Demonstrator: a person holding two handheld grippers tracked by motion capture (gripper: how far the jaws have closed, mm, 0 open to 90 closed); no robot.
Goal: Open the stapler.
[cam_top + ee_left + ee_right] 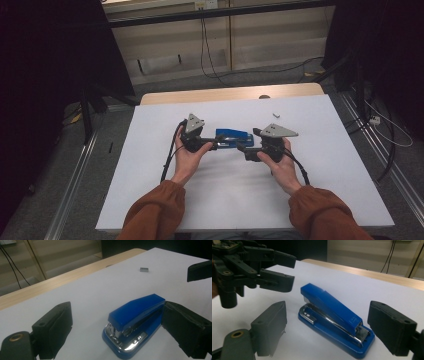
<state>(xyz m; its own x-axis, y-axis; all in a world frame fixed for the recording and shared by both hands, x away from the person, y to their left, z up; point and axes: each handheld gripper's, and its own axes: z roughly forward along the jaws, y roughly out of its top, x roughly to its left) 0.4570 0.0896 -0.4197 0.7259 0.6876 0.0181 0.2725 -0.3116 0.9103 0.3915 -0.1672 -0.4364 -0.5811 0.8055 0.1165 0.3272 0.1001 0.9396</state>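
A blue stapler (234, 137) lies flat near the middle of the white tabletop (320, 200), between the two grippers. The left gripper (214, 145) points at it from the left, jaws wide open and holding nothing. The right gripper (241, 147) faces it from the right, jaws also wide apart and empty. A small dark strip (144, 269) lies farther off.

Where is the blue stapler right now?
In the high view, the blue stapler lies mid-table on the white sheet, between the left gripper and right gripper.
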